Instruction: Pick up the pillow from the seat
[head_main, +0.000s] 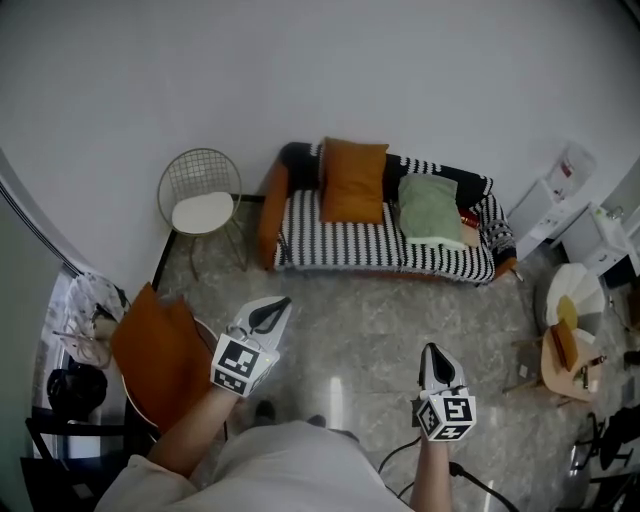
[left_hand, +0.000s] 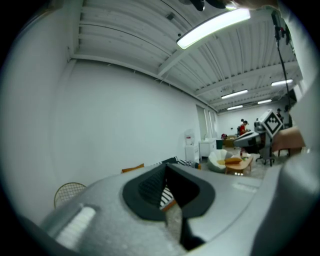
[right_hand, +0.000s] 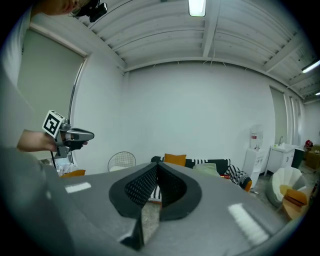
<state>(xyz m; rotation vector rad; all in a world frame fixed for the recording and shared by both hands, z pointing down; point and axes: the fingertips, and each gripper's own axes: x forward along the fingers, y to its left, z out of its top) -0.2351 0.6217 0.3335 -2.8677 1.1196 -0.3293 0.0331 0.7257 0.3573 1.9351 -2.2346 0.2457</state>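
A grey marbled floor (head_main: 370, 330) is bounded by a white wall (head_main: 300, 70); a black-and-white striped sofa (head_main: 380, 250) is set against that wall at upper centre; an orange pillow (head_main: 353, 180) is propped upright on its seat, with a green pillow (head_main: 430, 208) laid just beside it to the right; a wire chair (head_main: 201, 195) is placed at upper left; the left gripper (head_main: 272, 312) and right gripper (head_main: 434, 358) are held clenched and empty at the lower frame, well apart from the sofa
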